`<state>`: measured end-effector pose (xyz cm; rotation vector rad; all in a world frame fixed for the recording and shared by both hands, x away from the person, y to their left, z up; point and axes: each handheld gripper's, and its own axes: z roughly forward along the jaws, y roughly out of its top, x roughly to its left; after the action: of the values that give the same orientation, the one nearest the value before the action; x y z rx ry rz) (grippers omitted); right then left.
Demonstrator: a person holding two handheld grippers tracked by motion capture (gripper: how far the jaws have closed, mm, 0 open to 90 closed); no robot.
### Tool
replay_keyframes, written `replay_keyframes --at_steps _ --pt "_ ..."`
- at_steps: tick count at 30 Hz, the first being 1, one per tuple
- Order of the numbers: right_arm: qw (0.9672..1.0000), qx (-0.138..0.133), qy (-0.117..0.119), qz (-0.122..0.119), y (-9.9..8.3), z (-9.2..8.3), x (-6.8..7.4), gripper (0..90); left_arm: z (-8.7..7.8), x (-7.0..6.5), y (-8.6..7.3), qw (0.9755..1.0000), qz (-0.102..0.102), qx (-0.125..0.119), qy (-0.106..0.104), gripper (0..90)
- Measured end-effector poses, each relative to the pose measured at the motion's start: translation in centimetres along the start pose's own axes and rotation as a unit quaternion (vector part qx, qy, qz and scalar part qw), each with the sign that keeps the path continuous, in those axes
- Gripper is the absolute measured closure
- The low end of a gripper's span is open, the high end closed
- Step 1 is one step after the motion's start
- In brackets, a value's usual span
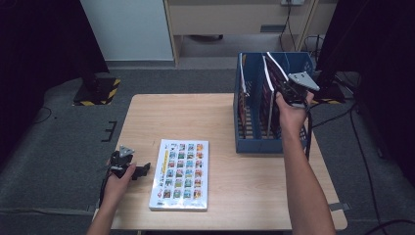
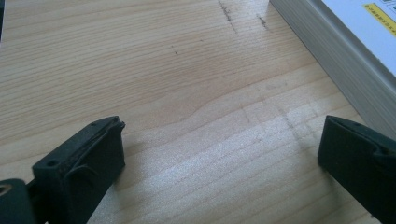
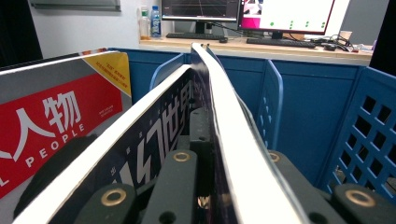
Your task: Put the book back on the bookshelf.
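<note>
The wooden table [image 1: 220, 117] stands on grey carpet, with a desk and monitors [image 3: 247, 14] far behind. At the far right you hold the right gripper [image 1: 288, 93] over the blue plastic rack [image 1: 257, 144]; its jaws are clamped on a thin magazine [image 3: 224, 121], which sits tilted in a slot and bends a little because the glossy paper is soft. I think you grip it at the top edge so it can slide between the dividers. Another magazine [image 3: 51, 121], with a red cover, stands in the next slot. At the near left, your left gripper [image 1: 139, 170] rests with jaws apart on the smooth grain, just beside the thick flat book [image 1: 181, 174], probably ready for it.
</note>
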<state>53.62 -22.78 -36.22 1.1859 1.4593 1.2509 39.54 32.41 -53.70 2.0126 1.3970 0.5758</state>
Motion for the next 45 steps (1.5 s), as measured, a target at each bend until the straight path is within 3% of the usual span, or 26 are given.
replay_keyframes --at_steps 8,12,17,22,26,29,41,45 --pt "0.9997 0.01 0.004 -0.02 -0.8 0.2 0.3 83.7 0.0 0.0 0.0 1.0 0.0 0.0 0.0 0.0" --pt "0.9999 0.011 0.004 -0.009 -1.9 0.1 0.2 83.6 0.0 0.0 0.0 1.0 0.0 0.0 0.0 0.0" --pt "0.9999 0.011 0.011 -0.006 -2.0 -0.1 0.3 82.7 0.0 0.0 0.0 1.0 0.0 0.0 0.0 0.0" --pt "0.9998 0.01 0.018 0.003 -2.1 -0.2 0.6 78.7 0.0 0.0 0.0 1.0 0.0 0.0 0.0 0.0" --pt "0.9997 0.013 0.017 0.006 -2.1 -0.4 0.6 70.0 0.0 0.0 0.0 1.0 0.0 0.0 0.0 0.0" --pt "0.9996 0.023 0.011 0.007 -2.2 -0.9 0.5 63.5 0.0 0.0 0.0 1.0 0.0 0.0 0.0 0.0" --pt "0.9995 0.028 0.014 -0.008 -1.9 -3.2 1.1 59.0 0.0 -0.1 0.0 1.0 0.0 0.0 0.0 0.0" --pt "0.9993 0.031 0.021 -0.002 -2.4 -4.3 0.8 58.6 0.0 -0.2 0.0 1.0 0.0 0.0 0.0 0.0"
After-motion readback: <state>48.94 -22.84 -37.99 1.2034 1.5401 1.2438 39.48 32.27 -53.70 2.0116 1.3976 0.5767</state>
